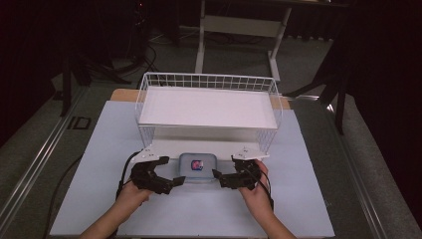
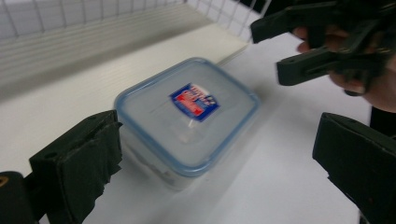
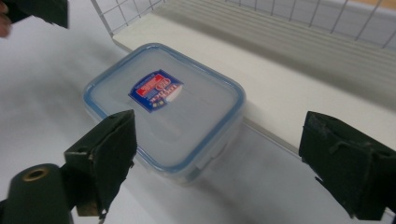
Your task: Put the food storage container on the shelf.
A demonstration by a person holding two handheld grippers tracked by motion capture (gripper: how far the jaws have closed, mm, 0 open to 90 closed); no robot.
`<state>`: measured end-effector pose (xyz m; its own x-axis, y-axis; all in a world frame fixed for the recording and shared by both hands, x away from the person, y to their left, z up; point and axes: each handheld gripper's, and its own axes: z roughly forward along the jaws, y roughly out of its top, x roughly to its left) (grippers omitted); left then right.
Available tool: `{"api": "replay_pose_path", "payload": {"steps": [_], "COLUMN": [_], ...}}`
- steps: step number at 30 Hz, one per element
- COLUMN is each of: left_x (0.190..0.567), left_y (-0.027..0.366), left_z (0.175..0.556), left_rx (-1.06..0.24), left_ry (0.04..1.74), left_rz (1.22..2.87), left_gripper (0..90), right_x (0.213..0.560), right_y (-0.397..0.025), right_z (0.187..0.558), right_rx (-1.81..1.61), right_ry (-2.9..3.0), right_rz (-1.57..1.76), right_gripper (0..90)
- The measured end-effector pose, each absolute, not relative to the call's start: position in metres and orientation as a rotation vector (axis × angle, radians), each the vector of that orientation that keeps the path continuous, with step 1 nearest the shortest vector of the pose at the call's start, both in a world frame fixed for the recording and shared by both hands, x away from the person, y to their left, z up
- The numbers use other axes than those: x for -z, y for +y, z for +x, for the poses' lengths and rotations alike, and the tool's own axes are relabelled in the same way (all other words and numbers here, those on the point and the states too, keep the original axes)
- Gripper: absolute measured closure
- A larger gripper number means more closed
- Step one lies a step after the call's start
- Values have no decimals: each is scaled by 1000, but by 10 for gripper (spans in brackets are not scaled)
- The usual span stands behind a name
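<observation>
The left claw (image 1: 175, 180) and right claw (image 1: 217, 175), both released, flank the lidded box (image 1: 198, 166) at the bench's (image 1: 99, 164) near middle. The box lies flat, lid up, long axis left-right, touching the wire rack's (image 1: 209, 107) near edge.

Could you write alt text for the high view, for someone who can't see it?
A person's two hand-held grippers, left gripper and right gripper, flank a small clear lidded container on a pale table; both are open. Behind it stands a white two-tier wire rack.
</observation>
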<state>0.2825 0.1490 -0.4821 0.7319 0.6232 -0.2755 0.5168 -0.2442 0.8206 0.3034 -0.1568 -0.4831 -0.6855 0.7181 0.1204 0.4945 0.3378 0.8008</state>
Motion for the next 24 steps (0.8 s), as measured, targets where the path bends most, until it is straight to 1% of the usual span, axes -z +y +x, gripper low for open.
{"api": "replay_pose_path", "payload": {"steps": [4,5,11,12,13,14,15,16,17,21,22,23,24], "left_x": [484,486,493,496,499,503,503,506,507,514,514,516,517], "left_y": [148,148,145,145,146,145,145,145,144,138,138,135,134], "left_z": [290,294,305,309,311,313,313,316,317,322,322,323,324], "left_rx": [-94,-67,-45,-13,5,33,33,59,76,123,123,135,138], "left_ry": [914,935,1025,1075,1084,1122,1122,1141,1153,1191,1191,1204,1213], "left_rz": [1894,1884,1907,1902,1891,1874,1874,1867,1861,1862,1862,1849,1849], "left_gripper": [23,23,23,23,24,46,48,48,66,68,96,96,143], "right_x": [484,485,488,489,492,497,497,498,501,507,507,508,511], "right_y": [-154,-154,-154,-154,-155,-157,-157,-157,-158,-160,-160,-160,-158], "right_z": [308,309,317,319,323,326,326,328,329,335,335,337,340], "right_rx": [-1288,-1288,-1318,-1326,-1336,-1366,-1366,-1360,-1372,-1401,-1401,-1402,-1400], "right_ry": [2351,2335,2334,2337,2346,2356,2356,2355,2359,2375,2375,2380,2393], "right_rz": [1141,1163,1261,1288,1347,1408,1408,1436,1464,1571,1571,1589,1623], "right_gripper": [104,104,104,105,105,105,105,105,111,136,136,147,152]}}
